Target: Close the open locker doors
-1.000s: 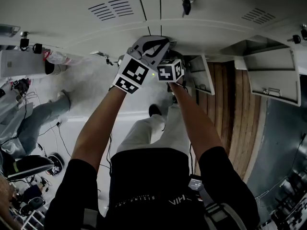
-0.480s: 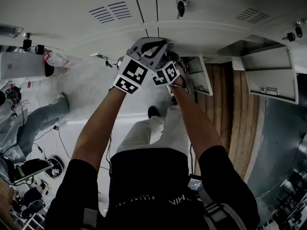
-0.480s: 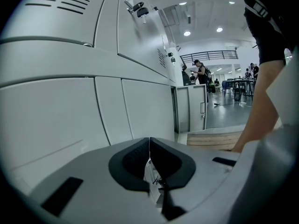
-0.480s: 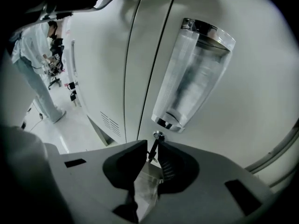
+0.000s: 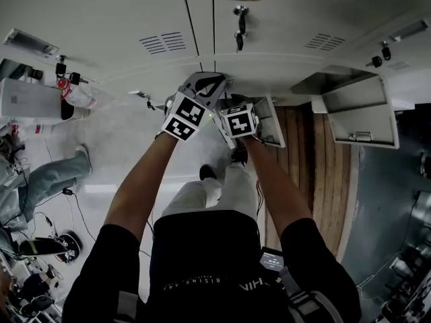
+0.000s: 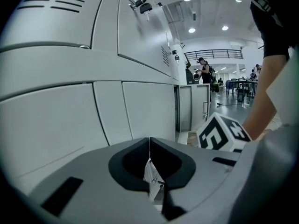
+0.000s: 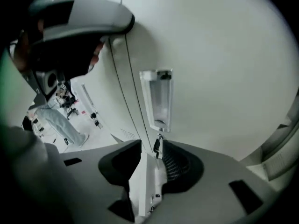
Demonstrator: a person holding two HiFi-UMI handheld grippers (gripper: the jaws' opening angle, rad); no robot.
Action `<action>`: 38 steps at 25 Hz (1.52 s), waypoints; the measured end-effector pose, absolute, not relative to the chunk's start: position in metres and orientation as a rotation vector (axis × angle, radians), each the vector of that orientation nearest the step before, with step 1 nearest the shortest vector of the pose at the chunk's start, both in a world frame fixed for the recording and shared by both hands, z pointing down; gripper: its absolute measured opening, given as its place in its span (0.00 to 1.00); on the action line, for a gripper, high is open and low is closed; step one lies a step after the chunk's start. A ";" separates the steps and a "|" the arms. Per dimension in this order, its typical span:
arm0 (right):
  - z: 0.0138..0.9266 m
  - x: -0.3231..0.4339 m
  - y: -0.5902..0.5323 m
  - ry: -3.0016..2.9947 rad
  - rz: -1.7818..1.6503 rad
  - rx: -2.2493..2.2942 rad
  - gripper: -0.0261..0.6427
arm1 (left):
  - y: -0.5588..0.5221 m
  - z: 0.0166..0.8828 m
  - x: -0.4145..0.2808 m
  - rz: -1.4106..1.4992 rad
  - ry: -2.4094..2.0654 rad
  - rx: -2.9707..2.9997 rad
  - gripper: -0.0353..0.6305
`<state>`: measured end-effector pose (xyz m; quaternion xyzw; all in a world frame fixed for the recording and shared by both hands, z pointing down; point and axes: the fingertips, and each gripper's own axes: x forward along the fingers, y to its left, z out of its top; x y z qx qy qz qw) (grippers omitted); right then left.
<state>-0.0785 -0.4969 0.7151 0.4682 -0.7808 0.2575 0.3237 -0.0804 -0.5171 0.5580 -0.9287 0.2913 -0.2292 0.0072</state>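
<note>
Grey locker doors (image 5: 135, 12) fill the top of the head view. A small white door (image 5: 271, 118) stands open just right of my right gripper (image 5: 232, 106). In the right gripper view the door's thin edge (image 7: 145, 181) runs between the jaws of my right gripper (image 7: 152, 155). The jaws are opening, and a gap shows beside the right pad. My left gripper (image 5: 212, 81) is close beside it on the left. In its own view my left gripper (image 6: 149, 141) is shut, with nothing in it.
A second, larger locker door (image 5: 357, 110) hangs open at the right. Keys (image 5: 237, 38) dangle from a closed door above the grippers. A label holder (image 7: 159, 99) is on the door ahead. A person in jeans (image 5: 40, 180) is at the left, with cables and gear on the floor.
The right gripper's marker cube has turned and shifted slightly right and down. The head view has tilted, showing more of the upper lockers. The left gripper has hardly moved.
</note>
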 end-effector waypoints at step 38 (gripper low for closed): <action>0.410 -0.022 -0.360 -2.636 0.866 1.283 0.09 | -0.352 0.448 -0.099 -0.285 0.919 -3.354 0.09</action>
